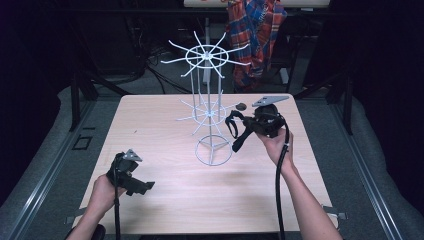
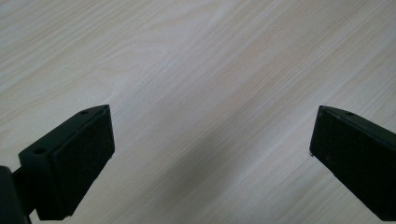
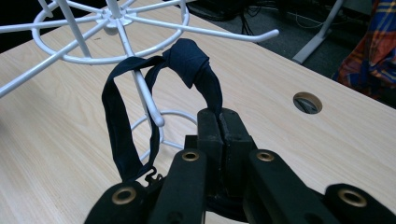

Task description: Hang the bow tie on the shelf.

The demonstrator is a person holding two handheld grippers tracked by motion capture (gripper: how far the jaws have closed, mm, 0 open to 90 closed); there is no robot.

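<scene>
Table (image 1: pixel 165 200), pale wood, carries a white wire rack (image 1: pixel 209 116) placed centrally. My right gripper (image 3: pixel 219 123), jaws pressed together on a dark strap (image 3: pixel 116 126), holds its loop at a lower rack prong, presumably for hanging. My left gripper (image 2: pixel 210 154) rests spread, empty, near the front edge.

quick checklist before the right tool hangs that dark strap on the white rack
1. Grip: right tool shut on the dark navy fabric strap: ok.
2. Loop open: strap hangs as an open loop around the tip of one lower arm of the white wire rack: ok.
3. Seated on the arm: still clamped, loop near the tip: not ok.
4. Rack upright on the light wooden table: ok.
5. Left tool open over bare table, apart from the rack: ok.
6. Strap's small clasp free of snags: cannot tell.
</scene>
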